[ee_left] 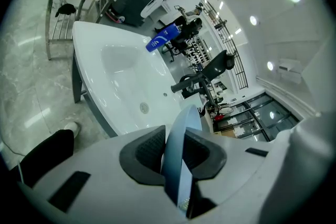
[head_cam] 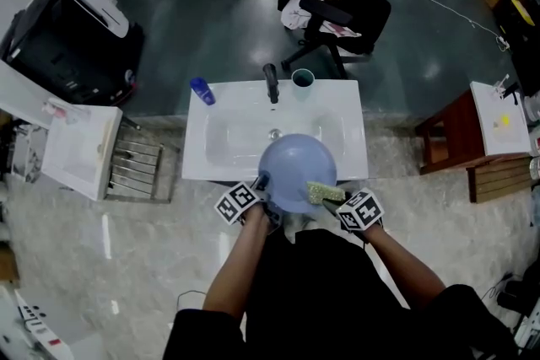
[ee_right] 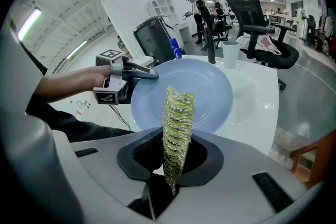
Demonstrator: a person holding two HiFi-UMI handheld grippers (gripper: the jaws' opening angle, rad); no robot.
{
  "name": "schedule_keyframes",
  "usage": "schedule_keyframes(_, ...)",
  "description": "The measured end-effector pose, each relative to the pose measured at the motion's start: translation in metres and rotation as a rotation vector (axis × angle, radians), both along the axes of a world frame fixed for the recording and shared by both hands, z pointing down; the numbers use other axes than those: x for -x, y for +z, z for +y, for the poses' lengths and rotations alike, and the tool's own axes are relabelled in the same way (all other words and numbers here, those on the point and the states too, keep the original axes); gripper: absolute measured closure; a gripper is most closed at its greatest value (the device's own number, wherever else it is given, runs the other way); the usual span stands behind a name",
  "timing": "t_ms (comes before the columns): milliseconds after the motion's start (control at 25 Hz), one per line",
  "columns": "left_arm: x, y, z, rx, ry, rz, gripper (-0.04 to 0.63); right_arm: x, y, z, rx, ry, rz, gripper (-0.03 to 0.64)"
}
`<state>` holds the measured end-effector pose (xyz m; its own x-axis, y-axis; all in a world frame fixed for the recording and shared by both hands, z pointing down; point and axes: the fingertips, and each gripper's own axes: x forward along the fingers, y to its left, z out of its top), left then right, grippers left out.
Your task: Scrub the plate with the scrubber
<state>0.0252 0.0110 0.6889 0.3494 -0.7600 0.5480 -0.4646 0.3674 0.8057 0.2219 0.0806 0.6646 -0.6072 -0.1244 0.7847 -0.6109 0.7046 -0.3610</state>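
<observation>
A light blue plate (head_cam: 294, 171) is held over the near edge of the white sink (head_cam: 221, 139). My left gripper (head_cam: 260, 188) is shut on the plate's left rim; the left gripper view shows the plate (ee_left: 178, 149) edge-on between the pads. My right gripper (head_cam: 336, 196) is shut on a yellow-green glittery scrubber (head_cam: 323, 192), which rests at the plate's lower right rim. In the right gripper view the scrubber (ee_right: 176, 128) stands upright between the jaws, in front of the plate (ee_right: 199, 94), with the left gripper (ee_right: 137, 74) at the plate's far side.
A black faucet (head_cam: 271, 83), a blue bottle (head_cam: 202, 91) and a teal cup (head_cam: 303, 79) stand along the sink's back edge. A metal rack (head_cam: 135, 167) stands left of the sink. A black office chair (head_cam: 342, 13) is behind it, a wooden stool (head_cam: 472, 143) to the right.
</observation>
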Motion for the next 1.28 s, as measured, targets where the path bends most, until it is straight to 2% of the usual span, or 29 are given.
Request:
schedule_keyframes(560,-0.003,-0.002,-0.003,-0.013,-0.047,-0.005,0.537,0.031,-0.001,-0.002,0.082,0.019,-0.105,0.558)
schedule_keyframes(920,-0.006,-0.007,-0.009,-0.015,-0.028,-0.044,0.537,0.057,-0.003,-0.01,0.115,0.032,-0.15,0.557)
schedule_keyframes(1280,-0.013,-0.003,-0.004,0.004,-0.021,-0.027,0.541,0.082,-0.001,-0.023,0.156,0.067,-0.186,0.557)
